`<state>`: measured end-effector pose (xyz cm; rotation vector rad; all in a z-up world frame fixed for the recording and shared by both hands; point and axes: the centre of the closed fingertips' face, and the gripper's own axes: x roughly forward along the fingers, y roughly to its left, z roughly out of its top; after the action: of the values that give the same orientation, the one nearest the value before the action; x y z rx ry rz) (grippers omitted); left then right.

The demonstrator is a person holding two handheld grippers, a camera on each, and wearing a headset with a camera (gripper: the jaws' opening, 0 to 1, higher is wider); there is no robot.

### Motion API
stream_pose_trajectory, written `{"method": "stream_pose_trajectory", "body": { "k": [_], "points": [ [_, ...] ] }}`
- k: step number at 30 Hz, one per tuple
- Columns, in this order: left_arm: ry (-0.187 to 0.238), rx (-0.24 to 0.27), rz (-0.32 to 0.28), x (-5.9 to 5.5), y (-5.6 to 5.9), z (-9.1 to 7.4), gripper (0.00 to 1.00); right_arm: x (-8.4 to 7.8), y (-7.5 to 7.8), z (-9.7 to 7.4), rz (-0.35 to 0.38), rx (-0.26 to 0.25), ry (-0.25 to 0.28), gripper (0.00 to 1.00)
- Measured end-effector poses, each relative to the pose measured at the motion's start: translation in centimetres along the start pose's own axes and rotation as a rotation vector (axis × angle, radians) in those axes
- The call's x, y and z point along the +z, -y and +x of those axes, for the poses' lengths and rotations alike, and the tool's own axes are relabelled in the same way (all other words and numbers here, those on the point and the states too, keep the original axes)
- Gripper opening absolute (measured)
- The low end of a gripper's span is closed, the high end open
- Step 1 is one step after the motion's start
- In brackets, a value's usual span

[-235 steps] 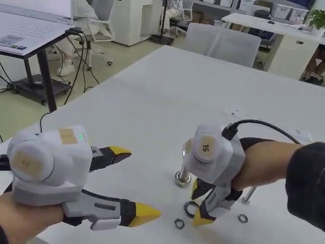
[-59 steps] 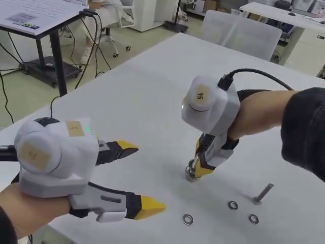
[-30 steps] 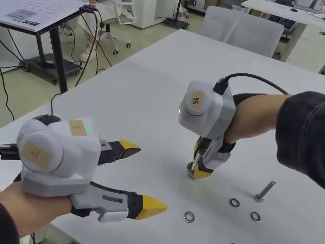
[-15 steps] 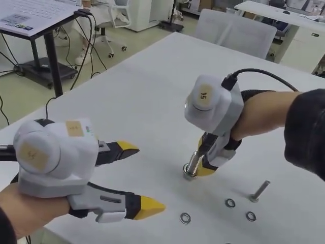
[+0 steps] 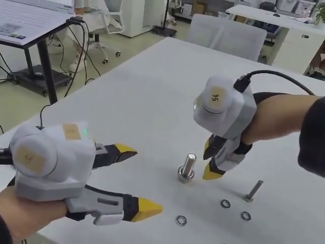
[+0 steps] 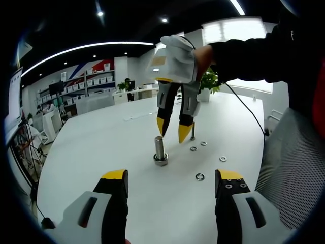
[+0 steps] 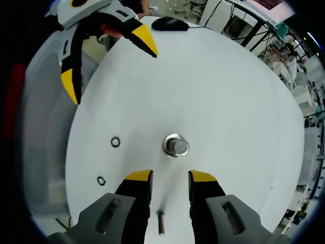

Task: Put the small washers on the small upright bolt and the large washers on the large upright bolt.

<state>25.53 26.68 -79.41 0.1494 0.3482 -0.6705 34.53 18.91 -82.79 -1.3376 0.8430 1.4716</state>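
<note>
The large bolt [image 5: 187,166] stands upright mid-table with a washer ring around its foot. From above it shows as a round head [image 7: 175,146]. My right gripper [image 5: 209,161] hangs just right of it, open and holding nothing; its own jaws [image 7: 170,176] stand slightly apart. The small bolt [image 5: 252,190] lies on its side to the right. Three small washers [image 5: 181,220] [image 5: 225,204] [image 5: 246,216] lie flat near the front edge. My left gripper [image 5: 137,179] rests open at the lower left, empty, its tips [image 6: 171,175] pointing at the large bolt [image 6: 160,151].
The white table [image 5: 152,96] runs far back and to the left. A grey chair [image 5: 228,35] stands at its far end. A desk with cables [image 5: 35,30] stands on the floor to the left.
My right gripper has moved up and to the right, off the large bolt that it was against half a second ago. The left gripper has stayed put.
</note>
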Motion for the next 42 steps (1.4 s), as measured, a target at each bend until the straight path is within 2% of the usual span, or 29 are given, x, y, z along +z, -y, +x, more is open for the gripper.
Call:
{"method": "stream_pose_trajectory", "body": {
  "k": [11, 23, 33, 42],
  "points": [
    [-0.001, -0.006, 0.016, 0.4, 0.1, 0.0, 0.68, -1.3, -1.4, -0.4, 0.026, -0.003, 0.005, 0.29],
    [0.001, -0.011, 0.024, 0.6, 0.2, 0.0, 0.67, -1.7, -3.6, -0.6, 0.033, 0.010, 0.009, 0.29],
    [0.007, -0.011, 0.031, 0.8, 0.5, -0.2, 0.67, -1.3, -5.9, -0.4, 0.026, 0.029, 0.014, 0.29],
    [0.011, -0.010, 0.035, 1.0, 0.6, -0.6, 0.66, -0.5, -7.3, -0.3, 0.007, 0.044, 0.020, 0.29]
  ]
}}
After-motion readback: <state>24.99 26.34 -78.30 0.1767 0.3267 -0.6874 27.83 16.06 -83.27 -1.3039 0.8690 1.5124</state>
